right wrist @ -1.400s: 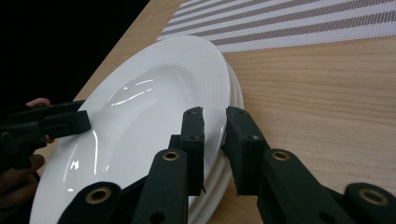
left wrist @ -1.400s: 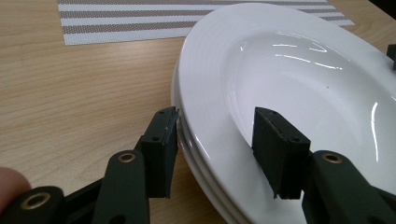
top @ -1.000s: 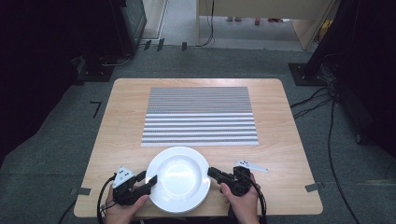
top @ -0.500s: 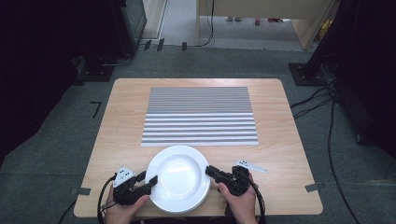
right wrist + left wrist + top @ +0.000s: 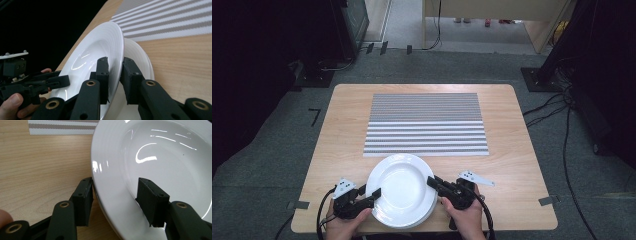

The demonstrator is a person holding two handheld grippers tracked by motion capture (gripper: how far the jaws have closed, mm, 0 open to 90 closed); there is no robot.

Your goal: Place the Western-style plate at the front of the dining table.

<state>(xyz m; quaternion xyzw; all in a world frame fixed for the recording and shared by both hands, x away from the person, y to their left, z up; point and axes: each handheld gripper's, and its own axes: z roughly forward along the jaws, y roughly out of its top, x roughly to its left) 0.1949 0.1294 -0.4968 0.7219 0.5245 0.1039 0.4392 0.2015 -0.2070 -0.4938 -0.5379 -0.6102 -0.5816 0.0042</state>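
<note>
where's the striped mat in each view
High view: the striped mat lies mid-table, beyond the white plate.
Left gripper view: a strip at the top left.
Right gripper view: top right, behind the plate.
Shared landmark: the plate's rim.

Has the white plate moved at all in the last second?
Yes, slightly: the top plate has crept toward the striped mat, its far rim now nearer the mat's near edge.

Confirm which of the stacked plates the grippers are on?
The top plate: the right hand-held gripper straddles its rim, tilted off the lower plate beneath; the left hand-held gripper straddles its opposite rim.
</note>
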